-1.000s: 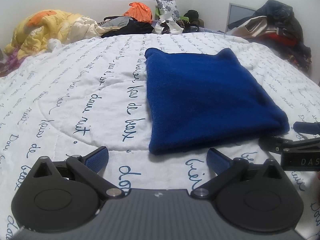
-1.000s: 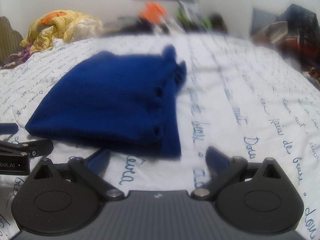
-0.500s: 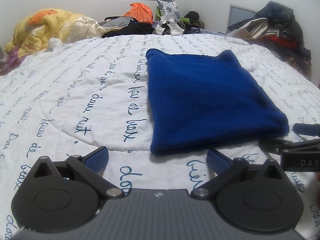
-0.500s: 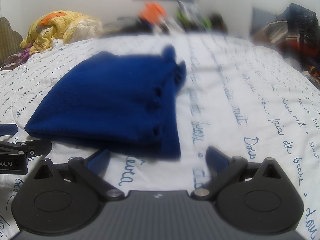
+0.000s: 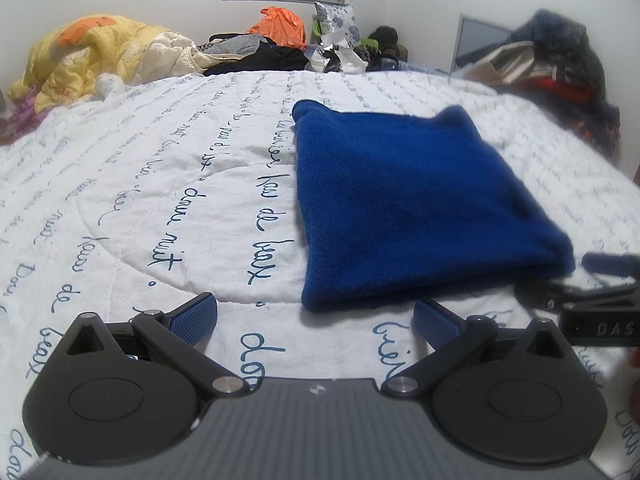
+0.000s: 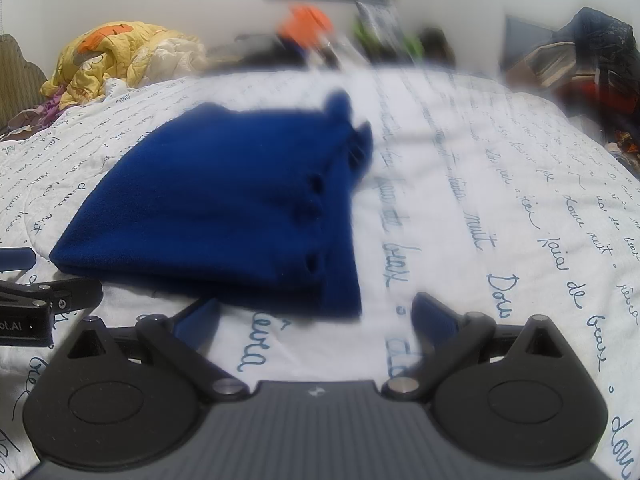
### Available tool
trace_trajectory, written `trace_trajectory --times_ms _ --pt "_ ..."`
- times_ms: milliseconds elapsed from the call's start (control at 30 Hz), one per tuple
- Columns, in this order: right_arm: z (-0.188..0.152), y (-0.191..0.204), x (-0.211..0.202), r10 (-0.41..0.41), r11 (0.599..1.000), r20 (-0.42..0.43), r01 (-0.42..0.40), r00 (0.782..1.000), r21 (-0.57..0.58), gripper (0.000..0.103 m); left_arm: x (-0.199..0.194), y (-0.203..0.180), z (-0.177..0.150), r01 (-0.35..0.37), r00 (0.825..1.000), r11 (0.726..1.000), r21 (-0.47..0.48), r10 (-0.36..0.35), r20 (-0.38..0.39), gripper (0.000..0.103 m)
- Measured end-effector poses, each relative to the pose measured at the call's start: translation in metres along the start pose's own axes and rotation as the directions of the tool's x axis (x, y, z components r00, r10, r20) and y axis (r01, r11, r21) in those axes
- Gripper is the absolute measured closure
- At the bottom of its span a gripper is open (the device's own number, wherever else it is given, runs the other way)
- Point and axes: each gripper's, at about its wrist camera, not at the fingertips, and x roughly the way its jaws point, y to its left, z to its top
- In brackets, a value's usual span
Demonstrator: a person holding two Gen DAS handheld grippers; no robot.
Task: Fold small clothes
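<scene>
A folded blue knit garment (image 5: pixel 416 204) lies flat on the bed's script-printed white quilt (image 5: pixel 160 200). Both the left hand-held gripper (image 5: pixel 314 320) and right hand-held gripper (image 6: pixel 316 316) hover just short of it, jaws wide, empty.

a bed with a white quilted cover (image 5: pixel 168 184) printed in blue script carries a folded blue garment (image 5: pixel 412 204) lying flat. beyond the garment, a crumpled yellow duvet (image 5: pixel 92 60) and a heap of mixed clothes (image 5: pixel 280 50) rest at the bed's far edge.
</scene>
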Motion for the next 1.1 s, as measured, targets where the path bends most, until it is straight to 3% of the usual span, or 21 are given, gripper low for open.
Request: trace_trajectory --times_ms 167,500,1100 --pt "0.001 -0.001 0.000 0.001 1.000 0.001 -0.001 1.000 -0.001 0.000 -0.001 0.012 0.001 0.041 0.999 0.997 -0.060 -0.040 0.020 0.000" --pt "0.002 -0.002 0.000 -0.001 1.000 0.002 0.001 1.000 0.001 0.000 0.006 -0.004 0.003 -0.036 0.999 0.999 0.038 0.037 -0.020 0.000" --pt "0.002 -0.002 0.000 0.000 1.000 0.002 0.000 1.000 0.000 0.000 0.007 -0.003 0.004 -0.036 0.999 0.999 0.025 0.036 -0.015 0.000"
